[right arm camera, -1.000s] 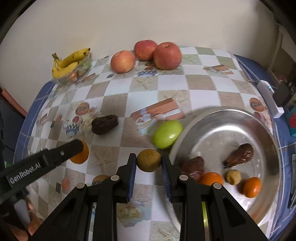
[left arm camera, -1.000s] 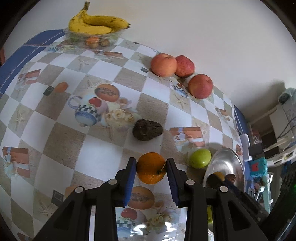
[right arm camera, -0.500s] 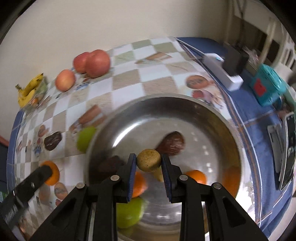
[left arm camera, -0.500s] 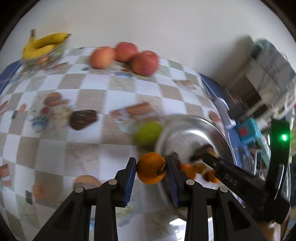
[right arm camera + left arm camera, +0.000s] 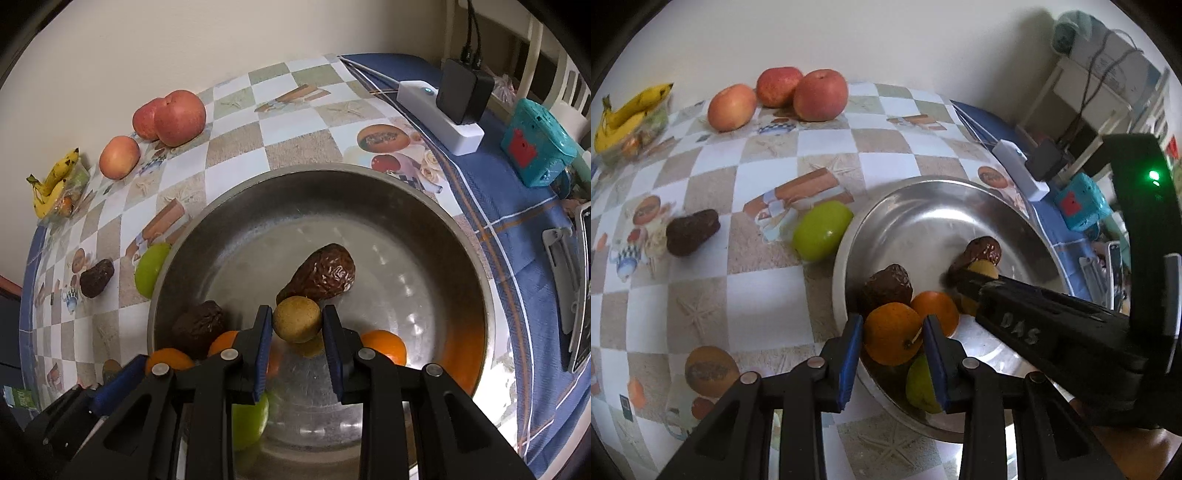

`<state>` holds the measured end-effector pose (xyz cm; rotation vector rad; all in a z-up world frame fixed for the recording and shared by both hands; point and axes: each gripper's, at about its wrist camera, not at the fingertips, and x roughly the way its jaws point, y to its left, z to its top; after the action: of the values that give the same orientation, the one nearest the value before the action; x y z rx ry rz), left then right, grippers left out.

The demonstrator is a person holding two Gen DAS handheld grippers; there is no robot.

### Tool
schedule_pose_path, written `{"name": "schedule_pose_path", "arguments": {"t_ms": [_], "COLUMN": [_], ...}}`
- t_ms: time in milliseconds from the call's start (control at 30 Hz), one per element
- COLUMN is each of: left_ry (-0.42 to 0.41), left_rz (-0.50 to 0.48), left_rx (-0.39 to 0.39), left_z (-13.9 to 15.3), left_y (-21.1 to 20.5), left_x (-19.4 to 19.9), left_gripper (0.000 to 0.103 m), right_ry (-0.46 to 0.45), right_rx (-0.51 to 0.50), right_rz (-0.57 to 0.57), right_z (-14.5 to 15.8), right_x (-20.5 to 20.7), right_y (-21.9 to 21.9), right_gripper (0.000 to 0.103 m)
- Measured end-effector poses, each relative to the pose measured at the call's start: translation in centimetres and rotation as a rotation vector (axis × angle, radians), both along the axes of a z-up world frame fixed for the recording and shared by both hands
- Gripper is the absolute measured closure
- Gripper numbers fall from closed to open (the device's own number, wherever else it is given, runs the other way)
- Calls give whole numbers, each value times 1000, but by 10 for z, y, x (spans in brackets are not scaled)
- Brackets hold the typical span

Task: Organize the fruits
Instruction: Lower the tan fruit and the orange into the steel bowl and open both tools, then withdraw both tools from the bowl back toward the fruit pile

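My left gripper (image 5: 892, 334) is shut on an orange (image 5: 891, 332) and holds it over the near left rim of the steel bowl (image 5: 923, 199). My right gripper (image 5: 297, 325) is shut on a small tan round fruit (image 5: 296, 318) over the middle of the bowl (image 5: 369, 184). In the bowl lie two dark wrinkled fruits (image 5: 323, 275), oranges (image 5: 384, 345) and a green fruit (image 5: 249, 421). On the table outside lie a green fruit (image 5: 822, 230), a dark wrinkled fruit (image 5: 690, 232), three apples (image 5: 820, 94) and bananas (image 5: 626, 114).
A checked tablecloth (image 5: 738, 295) covers the table. At the right edge stand a white power strip with a black adapter (image 5: 447, 107), a teal box (image 5: 535, 147) and a phone (image 5: 581, 288). A wall runs behind the table.
Both grippers have moved right from the tablecloth to over the bowl, each carrying its fruit. The right gripper now reaches further into the bowl's middle.
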<state>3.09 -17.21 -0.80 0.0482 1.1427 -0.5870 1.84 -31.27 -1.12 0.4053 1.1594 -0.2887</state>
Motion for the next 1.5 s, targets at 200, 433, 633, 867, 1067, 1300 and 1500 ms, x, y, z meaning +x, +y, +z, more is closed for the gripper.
{"name": "schedule_pose_path", "arguments": {"t_ms": [200, 433, 633, 867, 1067, 1300, 1500], "left_ry": [-5, 5, -2, -13, -21, -16, -20], "left_rz": [-11, -8, -9, 18, 90, 253, 380], "left_rx": [11, 0, 5, -18, -25, 25, 78], "left_z": [-3, -3, -2, 5, 12, 9, 7], "left_y": [-3, -3, -2, 5, 21, 58, 89], "left_x": [-2, 1, 1, 4, 14, 32, 43], "left_gripper": [67, 66, 65, 57, 57, 54, 35], "right_ry": [8, 5, 11, -7, -34, -50, -60], "right_rx": [-1, 6, 11, 2, -2, -12, -24], "right_rz": [-5, -12, -16, -35, -35, -13, 33], "right_z": [-4, -4, -6, 1, 8, 13, 15], "right_x": [0, 0, 1, -1, -1, 1, 4], "right_y": [1, 1, -1, -4, -2, 5, 17], "right_gripper": [74, 74, 71, 66, 66, 66, 66]}}
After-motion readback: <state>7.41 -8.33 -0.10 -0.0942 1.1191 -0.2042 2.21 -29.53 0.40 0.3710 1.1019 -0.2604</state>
